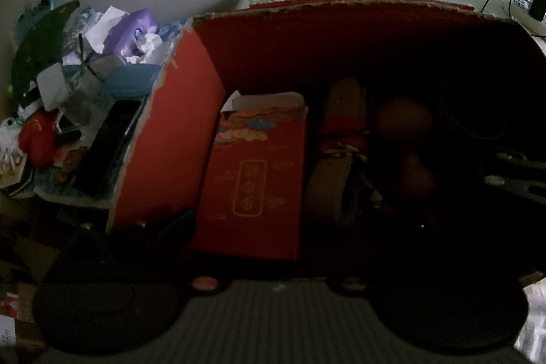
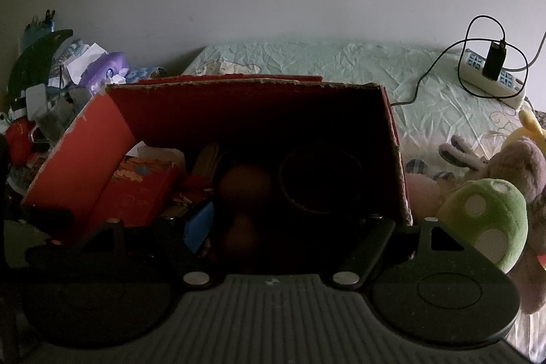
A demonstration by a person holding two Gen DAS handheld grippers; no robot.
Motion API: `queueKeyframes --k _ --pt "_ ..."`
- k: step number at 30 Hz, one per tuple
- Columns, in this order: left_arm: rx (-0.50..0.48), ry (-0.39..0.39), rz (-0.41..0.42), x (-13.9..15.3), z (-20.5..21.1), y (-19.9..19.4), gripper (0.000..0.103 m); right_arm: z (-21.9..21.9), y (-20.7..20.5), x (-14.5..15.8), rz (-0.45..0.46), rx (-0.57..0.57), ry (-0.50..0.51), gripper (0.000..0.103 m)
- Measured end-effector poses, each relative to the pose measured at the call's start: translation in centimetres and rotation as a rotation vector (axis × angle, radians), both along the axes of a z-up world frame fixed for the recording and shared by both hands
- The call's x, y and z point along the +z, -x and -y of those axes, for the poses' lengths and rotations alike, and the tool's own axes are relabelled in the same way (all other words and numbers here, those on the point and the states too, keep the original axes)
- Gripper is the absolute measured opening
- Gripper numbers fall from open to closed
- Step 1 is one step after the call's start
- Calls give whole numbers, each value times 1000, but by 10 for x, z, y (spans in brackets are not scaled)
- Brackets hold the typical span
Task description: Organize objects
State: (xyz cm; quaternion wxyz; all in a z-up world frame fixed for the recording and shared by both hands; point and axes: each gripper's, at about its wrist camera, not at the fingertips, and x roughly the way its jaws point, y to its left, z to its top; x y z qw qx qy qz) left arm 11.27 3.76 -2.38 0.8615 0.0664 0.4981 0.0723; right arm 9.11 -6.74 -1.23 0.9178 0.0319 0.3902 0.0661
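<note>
Left wrist view: the red cardboard box (image 1: 191, 132) fills the frame, top flaps torn, inside mostly in shadow. Packed in it: a small red printed carton (image 1: 254, 173) standing against the left wall, a roll of tape (image 1: 336, 193) just right of the carton, then a brown rounded thing (image 1: 404, 125) too dark to identify, and a dark round container (image 1: 474, 111) near the right wall. The left gripper (image 1: 273, 248) sits at the box's near edge; its fingers are lost in shadow, so whether the jaws are parted or closed cannot be told. A cluttered pile (image 1: 85, 84) of papers, tissue and bags sits outside the box to its left, unsorted.

Right wrist view: the same box seen from slightly farther back, resting on a pale green sheet (image 2: 341, 67). The right gripper (image 2: 273, 227) hovers at the near rim with jaws spread wide and nothing between them; the right finger (image 2: 372, 248) is plainly visible. A blue block (image 2: 199, 227) lies low in the box near the left finger. Right of the box, outside it, lie a green mushroom plush (image 2: 488, 220) and a pink-grey plush toy (image 2: 518, 173); beyond them sits a power strip (image 2: 491, 81) with a black charger (image 2: 494, 60) plugged in.

Progress, as a judgement: partly done. Several items are boxed, but the plush toys and the left pile are still out. The box looks worn but has room on its right side.
</note>
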Motion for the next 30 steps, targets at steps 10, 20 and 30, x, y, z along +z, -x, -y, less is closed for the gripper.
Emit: queueKeyframes --k 10,20,30 --pt "15 34 37 35 -5 -2 101 15 -3 27 -7 -65 -96 75" --pt "-8 25 141 74 2 11 101 15 13 50 64 -70 -105 75" --pt "-5 20 144 71 0 18 101 18 20 50 57 -92 -110 75"
